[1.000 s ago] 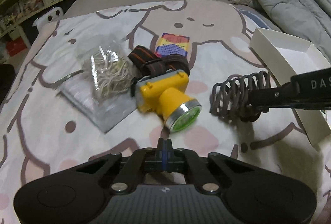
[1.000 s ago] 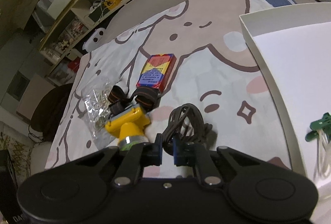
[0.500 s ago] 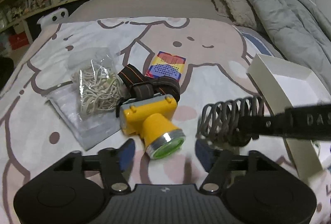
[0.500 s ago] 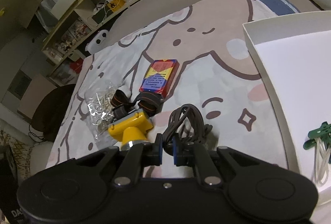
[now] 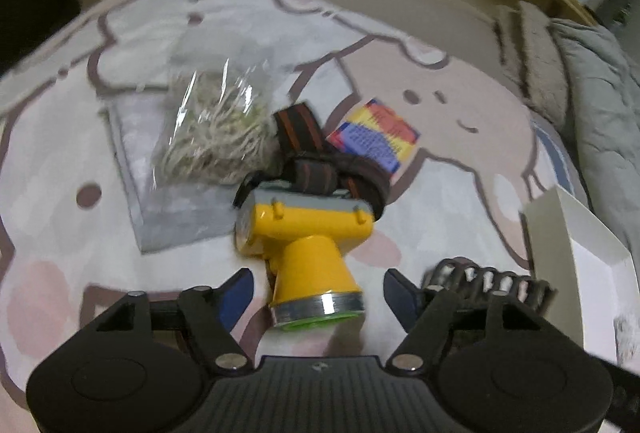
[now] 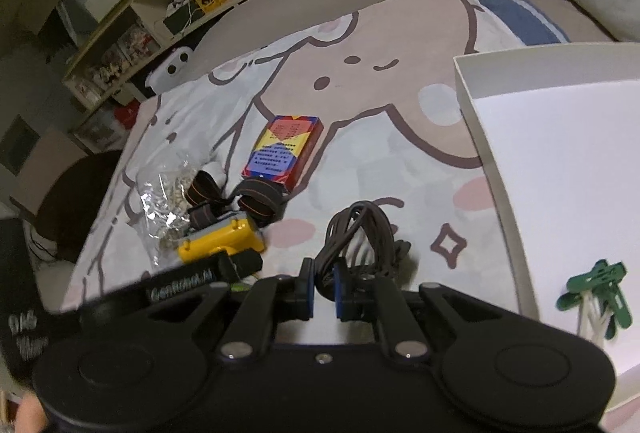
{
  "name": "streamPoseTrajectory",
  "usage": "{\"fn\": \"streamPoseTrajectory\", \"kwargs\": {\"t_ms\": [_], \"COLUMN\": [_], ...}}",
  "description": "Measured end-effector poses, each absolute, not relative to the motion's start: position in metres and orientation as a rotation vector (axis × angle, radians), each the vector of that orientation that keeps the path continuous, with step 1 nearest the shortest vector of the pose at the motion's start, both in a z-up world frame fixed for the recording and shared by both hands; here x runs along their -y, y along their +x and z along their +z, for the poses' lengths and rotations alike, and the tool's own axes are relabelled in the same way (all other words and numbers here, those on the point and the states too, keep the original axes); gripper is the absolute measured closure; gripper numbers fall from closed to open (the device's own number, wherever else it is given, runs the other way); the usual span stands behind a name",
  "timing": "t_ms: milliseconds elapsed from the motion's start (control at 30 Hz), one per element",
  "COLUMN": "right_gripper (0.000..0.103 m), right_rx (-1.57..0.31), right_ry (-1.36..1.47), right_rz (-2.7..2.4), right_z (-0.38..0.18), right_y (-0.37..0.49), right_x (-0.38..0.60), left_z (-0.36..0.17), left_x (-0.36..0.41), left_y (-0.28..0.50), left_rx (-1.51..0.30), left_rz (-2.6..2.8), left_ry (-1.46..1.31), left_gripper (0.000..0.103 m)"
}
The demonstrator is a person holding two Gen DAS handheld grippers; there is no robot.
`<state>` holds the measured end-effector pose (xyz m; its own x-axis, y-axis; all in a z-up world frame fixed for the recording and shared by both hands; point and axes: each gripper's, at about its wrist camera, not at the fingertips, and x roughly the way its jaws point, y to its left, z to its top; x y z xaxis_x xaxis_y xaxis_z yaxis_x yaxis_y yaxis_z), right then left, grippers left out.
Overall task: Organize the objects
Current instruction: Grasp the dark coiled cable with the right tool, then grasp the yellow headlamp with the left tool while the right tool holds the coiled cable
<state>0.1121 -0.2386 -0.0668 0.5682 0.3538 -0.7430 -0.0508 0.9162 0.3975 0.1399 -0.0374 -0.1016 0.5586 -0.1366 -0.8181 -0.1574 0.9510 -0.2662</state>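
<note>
A yellow headlamp [image 5: 304,245] with a black-and-orange strap lies on the cartoon-print bedspread, lens toward the camera. My left gripper [image 5: 318,287] straddles its lens end; the jaws are closing, with a gap still showing on each side of the lamp. My right gripper [image 6: 323,293] is shut on a coiled dark cable [image 6: 360,229], which also shows as the cable [image 5: 492,281] at the right of the left wrist view. The headlamp [image 6: 220,239] is partly hidden by the left gripper's body in the right wrist view.
A white open box [image 6: 480,137] stands at the right with green clips [image 6: 596,289] inside; its corner [image 5: 552,233] shows in the left wrist view. A colourful card box [image 5: 374,139] and a clear bag of pale strings [image 5: 216,129] on a grey packet [image 5: 180,221] lie behind the lamp. Shelves line the far wall.
My left gripper went from shut to open, rolled, and moved in until the headlamp sits between its fingers. The right gripper kept its hold on the cable and hardly moved.
</note>
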Motion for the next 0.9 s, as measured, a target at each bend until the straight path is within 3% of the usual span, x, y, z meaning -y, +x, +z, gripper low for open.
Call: {"fn": "streamPoseTrajectory", "kwargs": {"t_ms": [67,300,667,900], "right_gripper": [0.093,0.093,0.093,0.09], "right_rx": [-0.94,-0.868,-0.834,-0.83], "right_ry": [0.317,-0.081,-0.485,-0.575], "right_rz": [0.248,0.296,0.425,0.591], "right_z": [-0.065,-0.054,-0.065,-0.07], "right_y": [0.111,0.102,0.068,0.045], "right_x": [0.237,0.222,0.196,0.184], "left_z": [-0.108,-0.101,-0.087,-0.082], "left_x": [0.035,0.028,0.014,0.005], "left_y": [0.141,0.14,0.095,0.067], "left_rx": [-1.009,-1.064,-1.19,-1.206], "left_rz": [0.007,-0.04,-0.11,-0.112], "left_ry": [-0.337,-0.31,-0.217,-0.229], "left_gripper": [0.051,0.051,0.051,0.051]}}
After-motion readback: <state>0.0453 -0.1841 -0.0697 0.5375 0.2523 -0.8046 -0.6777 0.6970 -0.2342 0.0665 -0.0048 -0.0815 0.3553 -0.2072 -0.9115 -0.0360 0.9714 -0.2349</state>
